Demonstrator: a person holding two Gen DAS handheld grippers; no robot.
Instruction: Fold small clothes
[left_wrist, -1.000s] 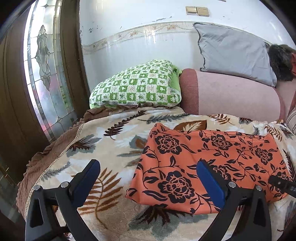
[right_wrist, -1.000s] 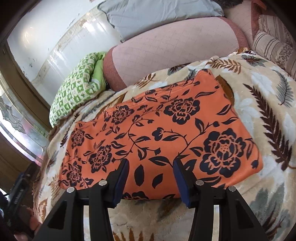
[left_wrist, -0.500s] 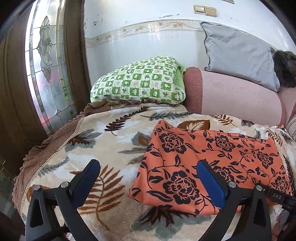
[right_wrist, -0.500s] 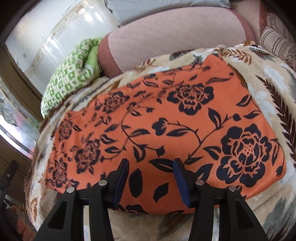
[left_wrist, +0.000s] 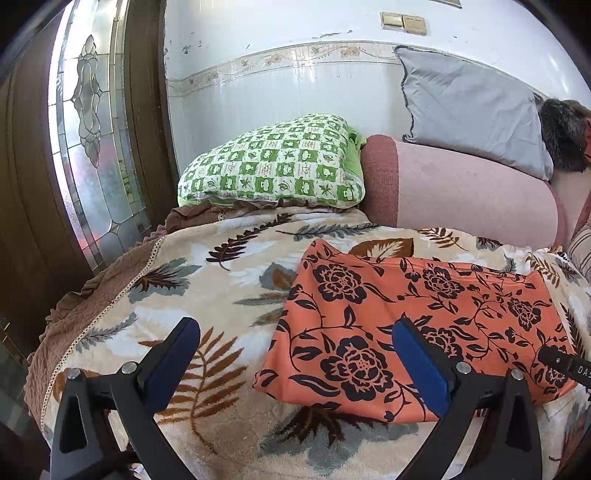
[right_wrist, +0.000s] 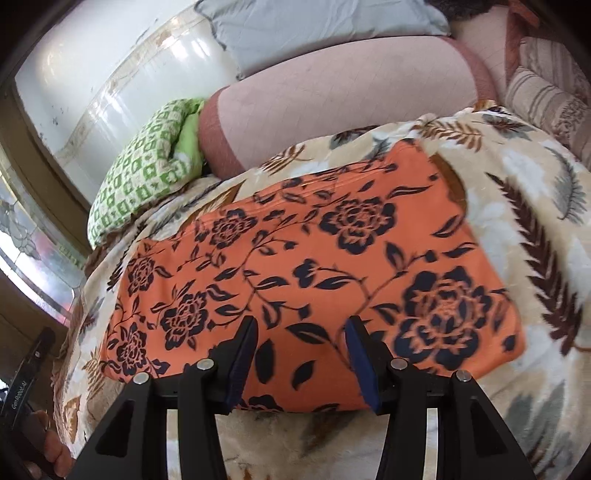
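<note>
White wall (left_wrist: 258, 122) and a stained-glass door (left_wrist: 92, 155) are seen behind a bed covered by a leaf-print blanket (left_wrist: 221, 280). An orange cloth (left_wrist: 406, 317) is laid flat on it, near pillows (left_wrist: 273, 166). Both the left hand-held gripper (left_wrist: 295, 354) and the right hand-held gripper (right_wrist: 301, 350) are held released, nothing grasped.

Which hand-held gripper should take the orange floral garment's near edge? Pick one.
Right hand-held gripper: open, centred over the orange floral garment. Left hand-held gripper straddles its corner, mostly over blanket.
</note>
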